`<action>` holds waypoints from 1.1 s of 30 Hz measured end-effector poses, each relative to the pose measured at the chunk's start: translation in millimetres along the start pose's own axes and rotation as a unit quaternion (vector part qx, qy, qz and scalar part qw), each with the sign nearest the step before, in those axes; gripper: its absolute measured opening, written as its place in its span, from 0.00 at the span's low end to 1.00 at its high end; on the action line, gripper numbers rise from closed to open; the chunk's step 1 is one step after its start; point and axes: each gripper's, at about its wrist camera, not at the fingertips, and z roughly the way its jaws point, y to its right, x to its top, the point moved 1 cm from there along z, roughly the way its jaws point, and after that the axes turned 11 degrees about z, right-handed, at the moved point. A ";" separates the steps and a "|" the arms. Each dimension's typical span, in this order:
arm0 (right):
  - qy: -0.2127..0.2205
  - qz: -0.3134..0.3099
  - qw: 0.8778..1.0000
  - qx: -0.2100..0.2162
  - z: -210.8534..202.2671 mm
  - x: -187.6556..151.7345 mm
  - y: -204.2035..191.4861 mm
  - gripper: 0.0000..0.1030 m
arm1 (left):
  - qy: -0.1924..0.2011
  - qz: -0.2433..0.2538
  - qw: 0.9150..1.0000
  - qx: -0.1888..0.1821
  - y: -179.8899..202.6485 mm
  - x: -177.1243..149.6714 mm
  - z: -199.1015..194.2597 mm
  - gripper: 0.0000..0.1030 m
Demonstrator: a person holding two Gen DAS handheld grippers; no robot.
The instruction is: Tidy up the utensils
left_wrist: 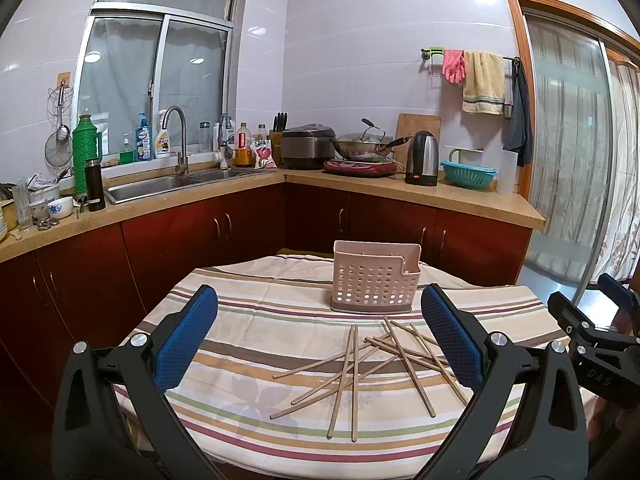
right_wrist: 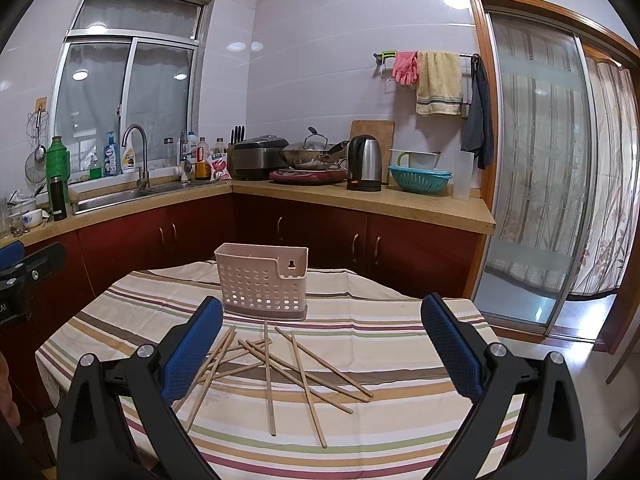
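My left gripper (left_wrist: 320, 332) and right gripper (right_wrist: 322, 336) both hover above the near edge of the tabletop (left_wrist: 240, 320), blue-padded fingers spread wide and empty. Loose wooden chopsticks (left_wrist: 360, 364) lie crisscrossed mid-table on the striped cloth. Just beyond them, toward the far edge, stands a pink perforated utensil holder (left_wrist: 374, 276). No writing on these things is readable.

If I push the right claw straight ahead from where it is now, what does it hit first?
Probably the chopsticks scattered on the tablecloth: they lie between and ahead of the open right claw. Beyond them stands the pink holder, left of centre. Depth is hard to judge, since the claw may pass above them.
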 end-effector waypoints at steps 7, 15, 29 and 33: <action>0.000 -0.001 1.000 0.001 5.3 -1.9 4.0 0.94 | -0.001 0.000 1.000 0.000 0.1 1.0 -0.1 0.96; 0.000 -0.001 1.000 0.001 5.3 -2.0 3.6 0.94 | -0.003 -0.001 1.000 -0.001 -0.1 -3.9 2.6 0.96; 0.001 -0.002 1.000 0.000 4.5 -0.8 3.7 0.94 | -0.004 0.000 1.000 -0.002 0.3 -9.0 4.5 0.96; 0.002 -0.002 1.000 0.000 5.7 -0.3 4.4 0.94 | -0.003 -0.001 1.000 -0.002 0.2 -10.6 4.8 0.96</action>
